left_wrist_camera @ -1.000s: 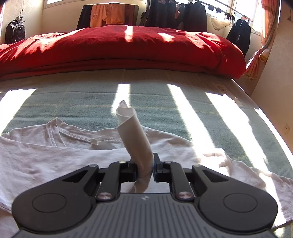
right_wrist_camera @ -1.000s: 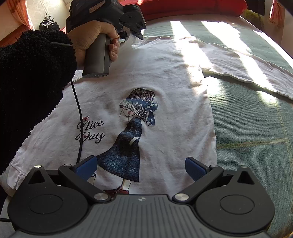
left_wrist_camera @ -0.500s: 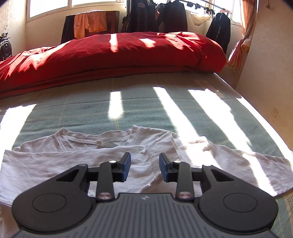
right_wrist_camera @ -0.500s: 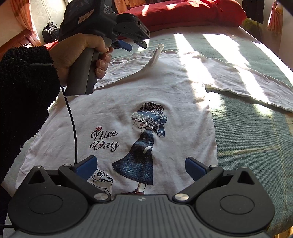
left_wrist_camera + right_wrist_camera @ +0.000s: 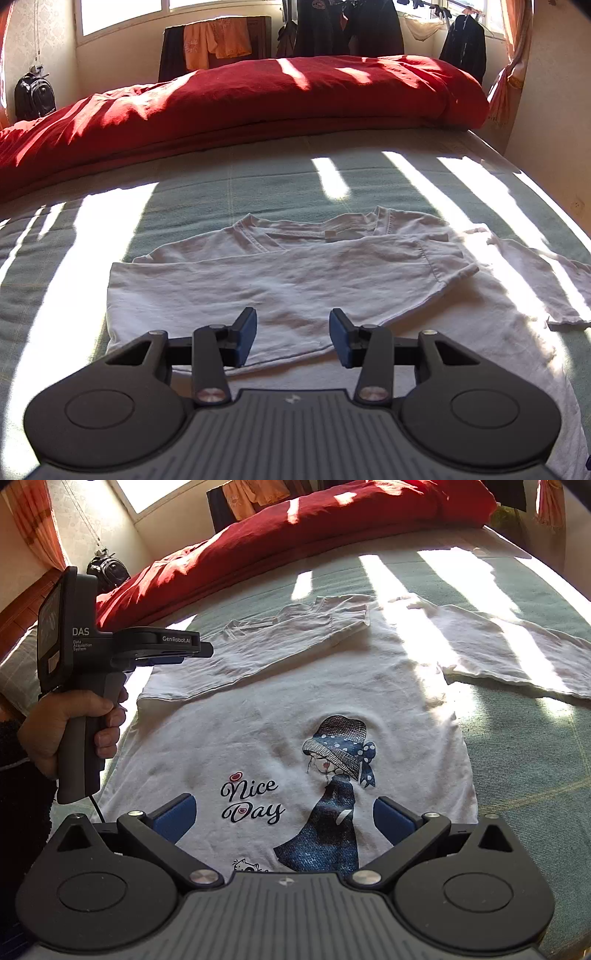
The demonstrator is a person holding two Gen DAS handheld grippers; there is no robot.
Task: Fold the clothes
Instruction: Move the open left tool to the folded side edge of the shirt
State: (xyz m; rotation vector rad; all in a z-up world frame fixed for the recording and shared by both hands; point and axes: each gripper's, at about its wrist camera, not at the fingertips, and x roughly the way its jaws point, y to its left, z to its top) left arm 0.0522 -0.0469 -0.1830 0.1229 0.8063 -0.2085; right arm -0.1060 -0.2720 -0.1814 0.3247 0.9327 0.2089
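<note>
White shirt (image 5: 295,709) flat on green bed (image 5: 258,184), print up. Left sleeve (image 5: 280,273) lies folded across chest below the collar; right sleeve (image 5: 517,653) spread out to the side, body unfolded. Left claw (image 5: 292,338) spread, empty, over shirt; right claw (image 5: 284,821) spread, empty, near hem. Red duvet (image 5: 240,99) beyond shirt; sunlit bedroom, clothes hanging by window

A white cotton long-sleeved shirt (image 5: 280,716) carries the script "Nice Day" beside a printed girl. The black handheld left gripper (image 5: 207,650) reads "DAS", "Data Acquisition System" and "GenRobot.AI".
</note>
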